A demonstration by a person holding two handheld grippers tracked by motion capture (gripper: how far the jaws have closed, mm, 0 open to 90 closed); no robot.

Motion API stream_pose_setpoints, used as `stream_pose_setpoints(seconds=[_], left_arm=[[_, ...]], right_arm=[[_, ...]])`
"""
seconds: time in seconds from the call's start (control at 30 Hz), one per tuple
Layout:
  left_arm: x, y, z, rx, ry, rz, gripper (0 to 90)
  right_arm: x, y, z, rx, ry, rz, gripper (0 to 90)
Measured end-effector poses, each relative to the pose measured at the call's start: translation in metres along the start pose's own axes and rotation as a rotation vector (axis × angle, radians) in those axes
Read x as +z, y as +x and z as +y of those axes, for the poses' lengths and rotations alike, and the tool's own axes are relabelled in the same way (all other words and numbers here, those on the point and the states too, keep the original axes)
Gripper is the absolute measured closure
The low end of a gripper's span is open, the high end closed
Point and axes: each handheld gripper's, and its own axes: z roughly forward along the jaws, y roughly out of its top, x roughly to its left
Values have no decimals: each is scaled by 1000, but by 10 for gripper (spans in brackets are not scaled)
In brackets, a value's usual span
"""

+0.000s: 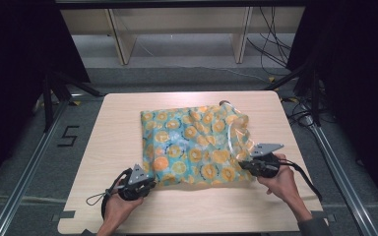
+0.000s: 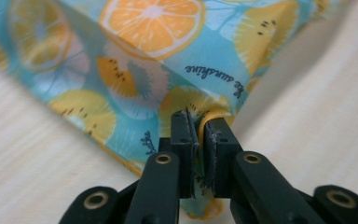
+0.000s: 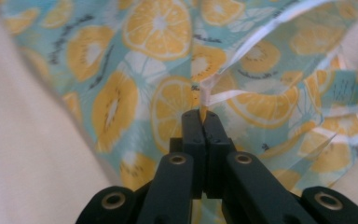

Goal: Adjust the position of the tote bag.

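My left gripper (image 2: 198, 128) and right gripper (image 3: 204, 122), jaws clamped on the near corners at 7 and 4 o'clock, pinch the citrus-print cloth (image 1: 192, 147) lying mid-tabletop (image 1: 123, 128), seemingly to lift or fold it evenly, hands (image 1: 280, 182) braced outside.

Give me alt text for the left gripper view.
The left gripper is shut on the edge of a blue cloth printed with orange and yellow citrus slices. The cloth lies on a pale wooden table.
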Motion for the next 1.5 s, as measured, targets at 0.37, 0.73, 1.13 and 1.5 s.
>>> stream_pose_setpoints(seconds=[0.37, 0.73, 1.13, 1.5], left_arm=[[30, 60, 23, -85, 26, 91, 864], [45, 88, 44, -221, -30, 152, 798], [-19, 36, 21, -247, -104, -34, 563], [-15, -2, 8, -276, -57, -158, 432]], right_arm=[[-14, 48, -14, -65, 1, 138, 900], [11, 94, 11, -154, 26, 253, 900], [-46, 51, 32, -57, -126, 95, 550], [-14, -81, 34, 189, 1, -244, 370]])
